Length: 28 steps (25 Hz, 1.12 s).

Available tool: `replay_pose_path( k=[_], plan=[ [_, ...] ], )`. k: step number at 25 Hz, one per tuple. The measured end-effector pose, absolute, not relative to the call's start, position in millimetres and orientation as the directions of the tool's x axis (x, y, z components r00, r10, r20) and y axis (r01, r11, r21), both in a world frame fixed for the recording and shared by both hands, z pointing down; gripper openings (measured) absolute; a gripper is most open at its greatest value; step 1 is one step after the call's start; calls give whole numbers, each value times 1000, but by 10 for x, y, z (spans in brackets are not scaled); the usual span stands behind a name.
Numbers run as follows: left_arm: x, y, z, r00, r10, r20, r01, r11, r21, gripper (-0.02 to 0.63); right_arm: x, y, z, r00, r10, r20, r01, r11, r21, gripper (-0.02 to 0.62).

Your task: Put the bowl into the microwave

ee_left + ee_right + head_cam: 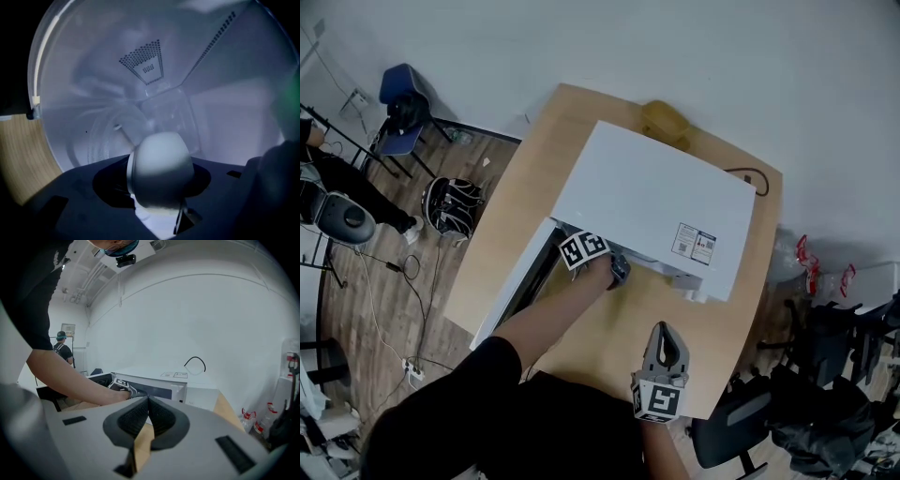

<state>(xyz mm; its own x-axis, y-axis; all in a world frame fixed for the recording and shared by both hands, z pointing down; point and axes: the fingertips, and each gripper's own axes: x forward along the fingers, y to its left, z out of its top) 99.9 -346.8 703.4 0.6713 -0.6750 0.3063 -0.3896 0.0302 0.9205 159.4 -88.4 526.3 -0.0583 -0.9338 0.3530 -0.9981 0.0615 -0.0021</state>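
Observation:
The white microwave (652,211) stands on the wooden table (516,197) with its door (520,281) swung open to the left. My left gripper (617,273) reaches into the cavity, so its jaws are hidden in the head view. In the left gripper view the left gripper (159,187) is shut on a small white bowl (161,168), held above the glass turntable (112,136) inside the lit cavity. My right gripper (666,345) hovers over the table's front edge, shut and empty. The right gripper view shows its pads (157,416) closed together, and the microwave (164,385) ahead.
A yellow object (666,120) lies behind the microwave and a black cable (748,178) runs off its back right. On the floor at left are a blue chair (401,103) and a dark bag (453,204). A black chair (741,427) stands at the lower right.

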Motion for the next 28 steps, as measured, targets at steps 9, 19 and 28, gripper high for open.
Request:
replay_pose_path(
  k=[9,19,28],
  plan=[
    [1010,-3522,7039,645,-697,314,-398,45,916,219,1612,-809,5285,-61,-931,361,-998,67,3,60],
    [924,-3497,7100,570,-737,364,-311,217,925,264,1634,-767,5264,-59,-932,358,-998,60,-7,60],
    [969,-3402,7150,598,-716,360,-203,299,932,276,1626,-730,5242,-62,-936,347,-998,59,-19,60]
  ],
)
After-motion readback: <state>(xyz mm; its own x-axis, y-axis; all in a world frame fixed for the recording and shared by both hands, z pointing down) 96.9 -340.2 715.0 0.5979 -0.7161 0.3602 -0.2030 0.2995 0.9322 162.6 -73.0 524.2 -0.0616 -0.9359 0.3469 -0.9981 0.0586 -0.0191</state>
